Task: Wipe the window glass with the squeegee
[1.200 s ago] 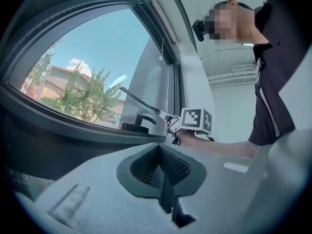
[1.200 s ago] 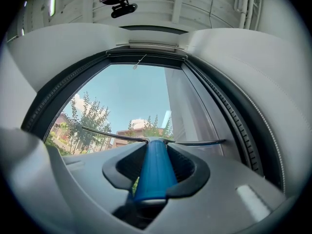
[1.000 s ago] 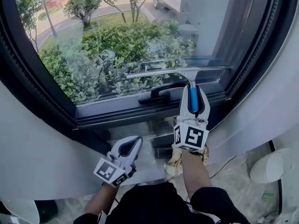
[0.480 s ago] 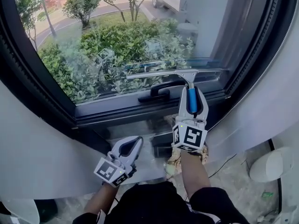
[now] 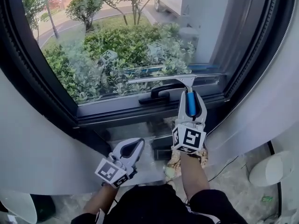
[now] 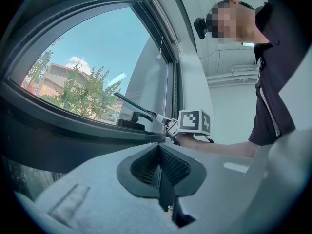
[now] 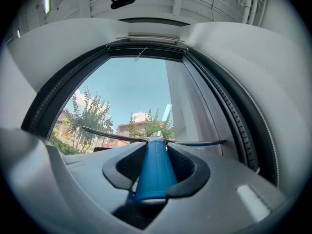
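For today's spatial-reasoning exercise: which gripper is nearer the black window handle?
Right. The right gripper, holding the squeegee, is just right of the window handle; the left gripper hangs well below it, shut and empty.

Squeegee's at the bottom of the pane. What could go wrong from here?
1. The squeegee blade lies low on the window glass, just above the black window handle. Pulling further down would likely knock the blade onto the handle or the lower frame.
2. The right gripper has its jaws shut on the blue grip alone, so the wide blade may twist under uneven pressure and leave streaks.
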Demonstrator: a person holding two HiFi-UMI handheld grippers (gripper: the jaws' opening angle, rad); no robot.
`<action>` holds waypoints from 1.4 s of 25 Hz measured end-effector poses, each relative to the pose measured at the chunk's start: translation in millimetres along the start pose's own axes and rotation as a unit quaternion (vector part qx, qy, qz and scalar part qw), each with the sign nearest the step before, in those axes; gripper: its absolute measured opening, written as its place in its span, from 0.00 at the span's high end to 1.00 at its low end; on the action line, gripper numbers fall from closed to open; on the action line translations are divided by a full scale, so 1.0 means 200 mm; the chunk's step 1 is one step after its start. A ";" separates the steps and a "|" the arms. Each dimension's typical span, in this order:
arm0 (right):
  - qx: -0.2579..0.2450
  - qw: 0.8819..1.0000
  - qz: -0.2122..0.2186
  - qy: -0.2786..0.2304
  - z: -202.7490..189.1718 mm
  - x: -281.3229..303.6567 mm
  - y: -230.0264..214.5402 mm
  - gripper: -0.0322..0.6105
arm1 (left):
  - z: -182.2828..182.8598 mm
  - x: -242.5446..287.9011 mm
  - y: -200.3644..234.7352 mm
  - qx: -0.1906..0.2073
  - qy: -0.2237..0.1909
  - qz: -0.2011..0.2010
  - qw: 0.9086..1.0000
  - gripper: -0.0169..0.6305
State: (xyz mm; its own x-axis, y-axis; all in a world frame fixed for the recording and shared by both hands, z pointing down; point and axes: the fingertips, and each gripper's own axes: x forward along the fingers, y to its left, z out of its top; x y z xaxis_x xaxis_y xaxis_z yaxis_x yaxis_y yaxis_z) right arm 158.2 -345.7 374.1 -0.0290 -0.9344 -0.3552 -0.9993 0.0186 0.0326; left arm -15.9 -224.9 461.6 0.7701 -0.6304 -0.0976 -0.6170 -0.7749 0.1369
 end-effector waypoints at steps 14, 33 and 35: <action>0.001 0.985 0.010 -0.170 0.82 0.29 0.17 0.74 | 0.34 -0.12 0.05 0.040 -0.062 0.019 0.997 0.97; 0.015 0.952 0.012 -0.304 1.65 0.69 0.37 0.74 | 0.66 -0.09 0.17 0.071 -0.124 0.012 0.990 0.97; 0.003 0.952 0.013 -0.307 1.65 0.69 0.40 0.74 | 0.64 -0.08 0.16 0.073 -0.120 0.013 0.990 0.97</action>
State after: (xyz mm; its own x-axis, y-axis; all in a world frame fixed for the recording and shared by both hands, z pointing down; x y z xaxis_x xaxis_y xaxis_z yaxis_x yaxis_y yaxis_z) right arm 67.1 -355.7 19.0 -0.0598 -0.5500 -0.8330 -0.9982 0.0421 0.0439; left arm -68.7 -246.2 340.7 0.7033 -0.6300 -0.3293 -0.6669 -0.7451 0.0010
